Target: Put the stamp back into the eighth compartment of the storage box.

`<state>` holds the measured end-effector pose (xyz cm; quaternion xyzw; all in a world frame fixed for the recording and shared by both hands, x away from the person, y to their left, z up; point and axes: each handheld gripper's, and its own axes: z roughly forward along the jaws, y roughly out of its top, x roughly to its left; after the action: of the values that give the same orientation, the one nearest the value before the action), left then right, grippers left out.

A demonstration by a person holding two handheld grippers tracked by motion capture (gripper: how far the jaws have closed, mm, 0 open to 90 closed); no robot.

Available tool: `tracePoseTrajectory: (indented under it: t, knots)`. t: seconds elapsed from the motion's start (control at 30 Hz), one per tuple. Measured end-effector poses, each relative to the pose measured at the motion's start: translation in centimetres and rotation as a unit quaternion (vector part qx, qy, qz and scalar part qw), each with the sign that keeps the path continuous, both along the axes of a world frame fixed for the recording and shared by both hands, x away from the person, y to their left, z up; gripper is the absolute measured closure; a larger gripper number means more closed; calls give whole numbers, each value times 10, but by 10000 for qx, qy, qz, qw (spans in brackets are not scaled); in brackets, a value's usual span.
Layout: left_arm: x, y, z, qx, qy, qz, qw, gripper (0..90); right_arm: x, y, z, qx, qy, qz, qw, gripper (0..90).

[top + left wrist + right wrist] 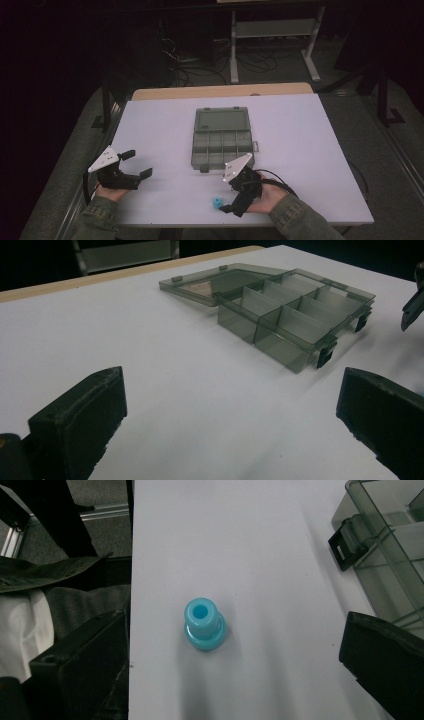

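A small blue spool-shaped piece point(216, 202) point(202, 624) stands upright near the table's front edge. My right gripper point(229, 196) point(232, 665) is open; the piece sits just ahead of its jaws, touching neither. An open smoky-clear compartment box point(221, 137) point(280, 310) lies mid-table with its lid folded back flat. Its visible compartments look empty. My left gripper point(137, 163) point(232, 422) is open over bare table at the front left and aims toward the box. A jaw of the right gripper point(414, 305) shows at the edge of the left gripper view.
The white table top point(300, 130) has a wooden strip point(220, 91) along its far edge. A box latch point(345, 550) sticks out toward the right gripper. Beyond the table stand a metal frame point(272, 35) and floor cables. A sleeve and lap point(55, 595) lie past the front edge.
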<state>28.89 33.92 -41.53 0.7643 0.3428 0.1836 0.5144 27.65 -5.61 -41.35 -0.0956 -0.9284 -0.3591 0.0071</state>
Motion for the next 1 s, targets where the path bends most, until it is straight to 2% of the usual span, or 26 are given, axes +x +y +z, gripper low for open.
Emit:
tracePoseTrajectory:
  t: [0.1,0.17,0.33,0.4,0.6,0.77,1.0]
  knots:
    - [0,0,0,-5,7,0,10000,0,0,2,-1,-20,-63,-11,10000,0]
    - [0,0,0,-4,12,-1,10000,0,0,3,-1,-31,25,31,10000,44]
    - [0,0,0,-12,27,2,10000,0,0,6,-2,-90,28,91,9999,84]
    - [0,1,-1,-12,36,5,10000,0,0,6,-3,-119,68,107,9998,131]
    - [1,1,-1,-7,34,1,10000,0,0,7,-4,-130,65,99,9998,151]
    - [1,1,-1,-6,34,2,10000,0,-2,11,-7,-192,115,154,9996,198]
    - [1,0,-1,-9,39,-6,10000,0,-3,15,-10,-267,73,169,9995,256]
